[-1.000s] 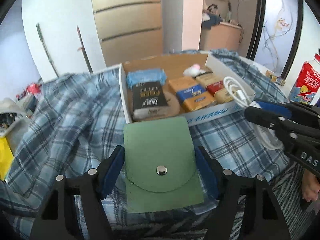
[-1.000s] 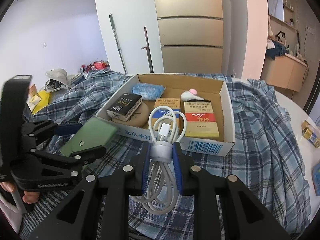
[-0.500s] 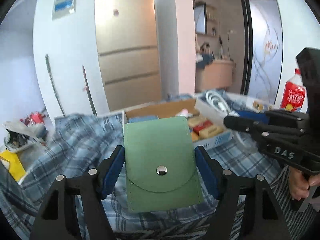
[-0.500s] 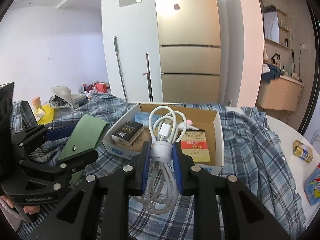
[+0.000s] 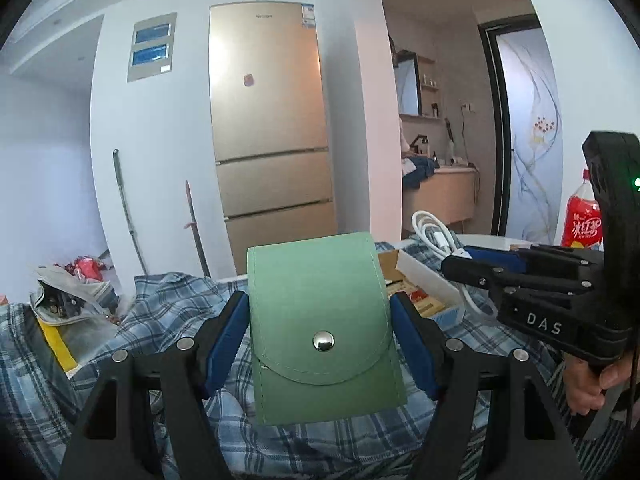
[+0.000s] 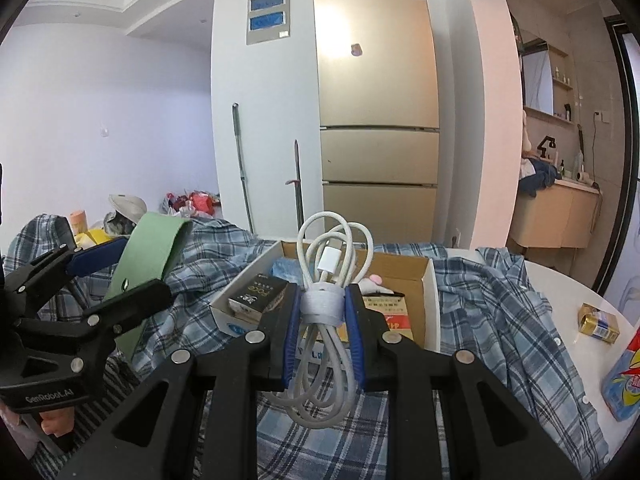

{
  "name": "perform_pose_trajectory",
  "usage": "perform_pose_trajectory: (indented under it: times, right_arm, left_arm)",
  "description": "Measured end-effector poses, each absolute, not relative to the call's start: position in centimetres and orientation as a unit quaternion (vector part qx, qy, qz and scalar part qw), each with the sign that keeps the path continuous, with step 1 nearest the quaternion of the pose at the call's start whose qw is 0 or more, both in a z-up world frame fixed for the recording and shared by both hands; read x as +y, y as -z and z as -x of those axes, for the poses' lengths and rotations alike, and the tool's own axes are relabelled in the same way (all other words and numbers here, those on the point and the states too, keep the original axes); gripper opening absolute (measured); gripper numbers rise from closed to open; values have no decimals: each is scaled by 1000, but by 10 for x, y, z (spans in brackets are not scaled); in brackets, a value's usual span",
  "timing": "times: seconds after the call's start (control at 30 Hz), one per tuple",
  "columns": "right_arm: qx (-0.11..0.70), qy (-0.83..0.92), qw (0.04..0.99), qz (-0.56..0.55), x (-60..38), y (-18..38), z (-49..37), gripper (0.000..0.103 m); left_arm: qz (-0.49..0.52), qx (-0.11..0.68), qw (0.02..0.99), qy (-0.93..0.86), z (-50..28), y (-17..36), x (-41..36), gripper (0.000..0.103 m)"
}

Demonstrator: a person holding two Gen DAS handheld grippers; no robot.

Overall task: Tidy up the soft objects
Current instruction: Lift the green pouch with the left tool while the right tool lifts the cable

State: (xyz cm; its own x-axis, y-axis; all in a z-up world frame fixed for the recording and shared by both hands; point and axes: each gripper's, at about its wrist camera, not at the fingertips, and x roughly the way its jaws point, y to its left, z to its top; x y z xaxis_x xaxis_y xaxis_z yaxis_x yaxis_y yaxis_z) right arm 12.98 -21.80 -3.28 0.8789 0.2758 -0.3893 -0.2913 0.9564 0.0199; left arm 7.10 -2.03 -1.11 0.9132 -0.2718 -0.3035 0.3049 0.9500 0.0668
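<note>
1. Left wrist view: left gripper [image 5: 320,332] clamped on flat green leather pouch with a silver snap [image 5: 322,328], held upright above the blue plaid cloth [image 5: 168,304].
2. Right wrist view: right gripper [image 6: 322,312] pinched tight on coiled white charging cable [image 6: 326,280], over the open cardboard box [image 6: 430,304] on that cloth.

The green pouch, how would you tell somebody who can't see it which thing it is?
Start at the tall gold fridge, then look down to the checked blue cloth in front of it. Held up above that cloth, between the blue pads of the left tool, is the green pouch. It is the only plain green thing there, flat, with a rounded flap and one shiny silver snap.
</note>
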Motion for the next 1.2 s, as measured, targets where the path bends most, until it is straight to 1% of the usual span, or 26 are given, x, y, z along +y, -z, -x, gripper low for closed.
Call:
perform_pose_trajectory:
  times: [0.17, 0.33, 0.5, 0.73, 0.87, 1.0, 1.1, 1.2]
  right_arm:
    - [183, -141, 973, 26, -218, 31, -127, 21]
    - [173, -135, 975, 14, -224, 26, -124, 21]
    - [171, -128, 977, 4, -231, 5, -123, 21]
    - [142, -106, 984, 2, -246, -47, -129, 21]
    - [98, -93, 991, 14, -248, -81, -137, 21]
    - [60, -89, 994, -6, -256, -109, -146, 21]
    - [41, -83, 995, -24, -264, -117, -150, 21]
    - [37, -75, 996, -36, -272, -107, -155, 21]
  left_arm:
    - [-54, 142, 978, 141, -69, 11, -19, 74]
    - [-60, 116, 985, 111, -61, 2, -19, 74]
    - [-68, 95, 991, 71, -50, -28, -34, 74]
    - [-59, 61, 993, 80, -51, -76, -53, 74]
    - [-51, 41, 994, 85, -61, -108, -66, 74]
    - [-31, 21, 995, 92, -66, -144, -77, 74]
    - [-27, 9, 996, 87, -71, -159, -84, 74]
    - [-24, 19, 995, 90, -82, -161, -87, 74]
